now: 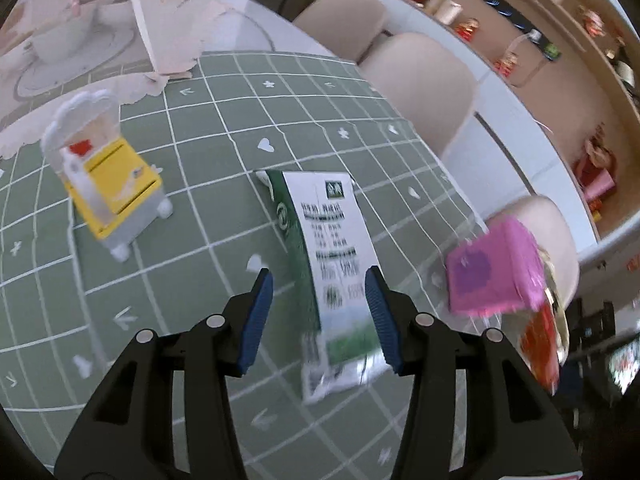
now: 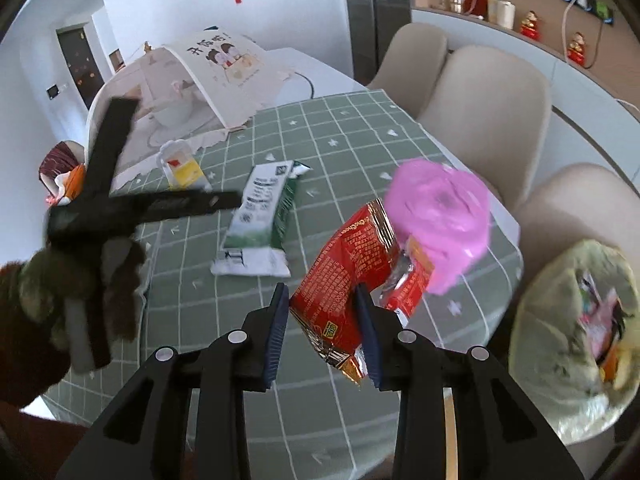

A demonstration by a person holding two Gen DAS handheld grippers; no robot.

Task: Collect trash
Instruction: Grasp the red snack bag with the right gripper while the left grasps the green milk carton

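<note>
The red snack wrapper [image 2: 344, 280] is hanging off the counter [image 2: 320, 128], pinched at its lower edge in the right gripper [image 2: 324, 332]. Its right-hand finger [image 2: 370, 340] is pressing against the wrapper's crumpled foil side, and the left-hand finger seems to be touching the other side, though that contact is hard to make out; the fingers are closing on it at about half width. A pink wrapper [image 2: 440, 220] is showing just above and to the right of the red one, blurred, and whether the two are joined I cannot tell.

The green and white milk carton [image 1: 332, 264], flattened, is lying on the green checked cloth, its length running away from the camera. In the left wrist view its near end is sitting between the fingers of the left gripper [image 1: 320, 312], closer to the right-hand finger [image 1: 380, 320], with a clear gap on the left; the fingers are standing about half open and are not pressing it.

Beyond the carton a small yellow and white toy [image 1: 108, 188] is standing on the cloth. A bag of collected trash [image 2: 576, 332] is sitting past the counter's edge at the right, and beige chairs [image 2: 488, 96] are lining the far side.
</note>
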